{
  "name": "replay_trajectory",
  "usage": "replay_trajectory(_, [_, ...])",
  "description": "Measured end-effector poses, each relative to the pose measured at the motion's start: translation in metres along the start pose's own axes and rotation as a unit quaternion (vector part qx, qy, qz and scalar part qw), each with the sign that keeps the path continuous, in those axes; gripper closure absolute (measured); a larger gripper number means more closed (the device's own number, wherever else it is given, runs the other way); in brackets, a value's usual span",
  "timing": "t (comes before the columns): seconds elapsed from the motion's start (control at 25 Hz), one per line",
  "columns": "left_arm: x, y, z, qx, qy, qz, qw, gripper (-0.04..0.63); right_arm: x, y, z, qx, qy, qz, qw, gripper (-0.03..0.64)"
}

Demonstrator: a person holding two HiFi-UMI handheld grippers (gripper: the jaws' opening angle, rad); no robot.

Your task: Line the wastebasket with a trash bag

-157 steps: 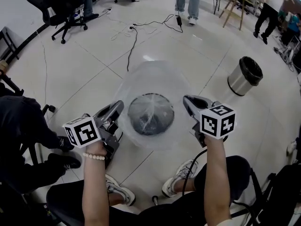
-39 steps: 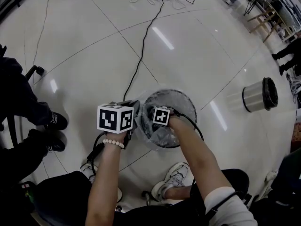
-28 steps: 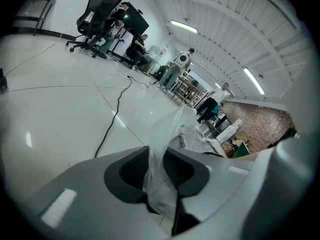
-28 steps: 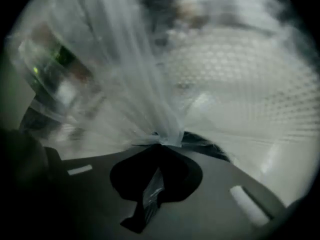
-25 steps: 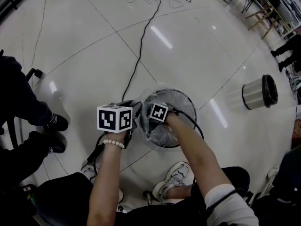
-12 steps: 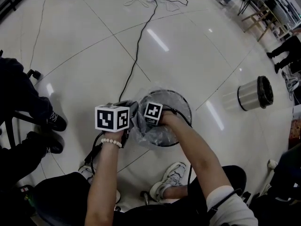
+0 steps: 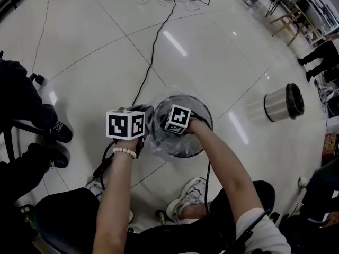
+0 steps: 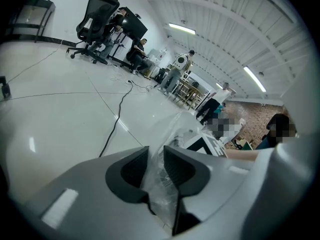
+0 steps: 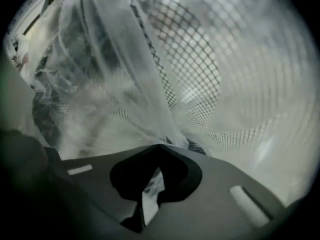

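A black mesh wastebasket [image 7: 202, 121] stands on the tiled floor with a clear trash bag [image 7: 158, 146] in and over it. My left gripper [image 8: 155, 159] is at the basket's left rim, shut on a fold of the clear bag [image 8: 161, 186]. My right gripper [image 9: 159, 148] points down inside the basket, its marker cube [image 7: 178, 119] just above the rim. Its jaws are shut on bag film [image 9: 117, 64] that stretches taut up and to the left from the tips. The mesh wall [image 9: 200, 69] shows through the film.
A shiny metal bin [image 7: 283, 102] stands to the right. A black cable [image 7: 152, 49] runs across the floor to the basket. A seated person's legs and shoes [image 7: 59, 133] are at the left. My own shoe [image 7: 185, 199] is below the basket. Office chairs [image 8: 102, 14] stand far off.
My right gripper has risen inside the basket, drawing bag film up with it. The left gripper has stayed at the left rim, still on the bag.
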State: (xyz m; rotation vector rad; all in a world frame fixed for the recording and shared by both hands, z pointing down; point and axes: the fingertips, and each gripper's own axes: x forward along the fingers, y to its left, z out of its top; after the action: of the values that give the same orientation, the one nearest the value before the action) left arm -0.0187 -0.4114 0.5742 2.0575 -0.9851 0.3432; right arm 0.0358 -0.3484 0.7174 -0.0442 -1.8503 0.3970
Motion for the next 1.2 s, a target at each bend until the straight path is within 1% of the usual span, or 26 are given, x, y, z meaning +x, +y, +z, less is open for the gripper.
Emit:
replay_trajectory(0.08, [0.000, 0.000, 0.000, 0.001, -0.001, 0.002, 1.0000, 0.497, -0.008, 0.000, -0.001, -0.009, 0.021, -0.010, 1.000, 0.617])
replay_trajectory(0.12, [0.000, 0.001, 0.000, 0.001, 0.000, 0.003, 1.0000, 0.497, -0.007, 0.011, -0.003, -0.021, 0.033, 0.003, 0.999, 0.617])
replay_trajectory(0.2, [0.001, 0.002, -0.002, 0.000, 0.001, 0.005, 1.0000, 0.497, 0.001, 0.047, -0.014, -0.065, 0.071, 0.051, 0.994, 0.617])
replay_trajectory(0.24, [0.001, 0.003, -0.002, 0.001, 0.002, 0.006, 1.0000, 0.497, 0.005, 0.056, -0.018, -0.079, 0.085, 0.061, 0.991, 0.617])
replay_trajectory(0.28, [0.001, 0.003, -0.001, 0.002, 0.002, 0.007, 1.0000, 0.497, 0.004, 0.055, -0.018, -0.074, 0.082, 0.056, 0.992, 0.617])
replay_trajectory(0.36, [0.002, 0.003, 0.000, 0.003, 0.000, 0.009, 1.0000, 0.497, -0.010, 0.038, -0.006, -0.031, 0.039, 0.021, 0.999, 0.617])
replay_trajectory(0.4, [0.002, 0.002, 0.000, 0.003, 0.000, 0.009, 1.0000, 0.497, -0.016, 0.037, -0.004, -0.028, 0.030, 0.016, 0.999, 0.617])
replay_trajectory(0.48, [0.002, 0.003, -0.001, 0.003, 0.001, 0.010, 0.9999, 0.497, -0.017, 0.052, -0.013, -0.069, 0.065, 0.026, 0.995, 0.617])
replay_trajectory(0.52, [0.001, 0.003, -0.002, 0.003, 0.001, 0.010, 0.9999, 0.497, -0.019, 0.050, -0.015, -0.071, 0.069, 0.016, 0.995, 0.617])
replay_trajectory(0.56, [0.001, 0.002, -0.002, 0.003, 0.001, 0.010, 0.9999, 0.497, -0.025, 0.040, -0.011, -0.047, 0.045, -0.004, 0.998, 0.617])
replay_trajectory(0.6, [0.001, 0.001, -0.001, 0.004, 0.001, 0.008, 1.0000, 0.496, -0.034, 0.030, -0.004, -0.015, 0.011, -0.021, 1.000, 0.617])
replay_trajectory(0.64, [0.001, 0.000, -0.001, 0.005, 0.001, 0.006, 1.0000, 0.491, -0.042, 0.027, 0.001, -0.001, -0.010, -0.025, 1.000, 0.617])
replay_trajectory(0.68, [0.001, 0.000, -0.001, 0.006, 0.002, 0.004, 1.0000, 0.491, -0.045, 0.033, 0.000, -0.014, -0.006, -0.022, 1.000, 0.617])
replay_trajectory(0.76, [-0.002, 0.002, -0.001, 0.006, 0.006, -0.003, 1.0000, 0.475, -0.048, 0.046, -0.004, -0.050, 0.016, -0.022, 0.998, 0.617])
replay_trajectory(0.8, [-0.004, 0.003, -0.002, 0.004, 0.007, -0.009, 0.9999, 0.461, -0.055, 0.047, -0.002, -0.047, 0.002, -0.031, 0.998, 0.617])
replay_trajectory(0.88, [-0.008, 0.003, -0.002, -0.004, 0.007, -0.026, 0.9996, 0.414, -0.084, 0.042, 0.009, -0.027, -0.056, -0.064, 0.996, 0.617])
replay_trajectory(0.92, [-0.010, 0.003, -0.001, -0.009, 0.006, -0.035, 0.9993, 0.387, -0.103, 0.039, 0.013, -0.024, -0.079, -0.086, 0.993, 0.615])
replay_trajectory(0.96, [-0.014, 0.003, 0.000, -0.013, 0.002, -0.042, 0.9990, 0.365, -0.121, 0.038, 0.014, -0.024, -0.096, -0.107, 0.989, 0.596])
replay_trajectory(1.0, [-0.018, 0.004, 0.002, -0.015, -0.003, -0.047, 0.9988, 0.350, -0.139, 0.037, 0.014, -0.021, -0.112, -0.125, 0.986, 0.520])
replay_trajectory(1.04, [-0.022, 0.004, 0.005, -0.018, -0.011, -0.050, 0.9985, 0.341, -0.158, 0.037, 0.012, -0.016, -0.128, -0.142, 0.981, 0.467])
replay_trajectory(1.12, [-0.033, 0.004, 0.010, -0.020, -0.028, -0.055, 0.9979, 0.336, -0.196, 0.031, 0.000, 0.007, -0.160, -0.185, 0.970, 0.460])
replay_trajectory(1.2, [-0.044, 0.003, 0.012, -0.020, -0.041, -0.056, 0.9974, 0.336, -0.229, 0.020, -0.025, 0.047, -0.187, -0.234, 0.953, 0.460])
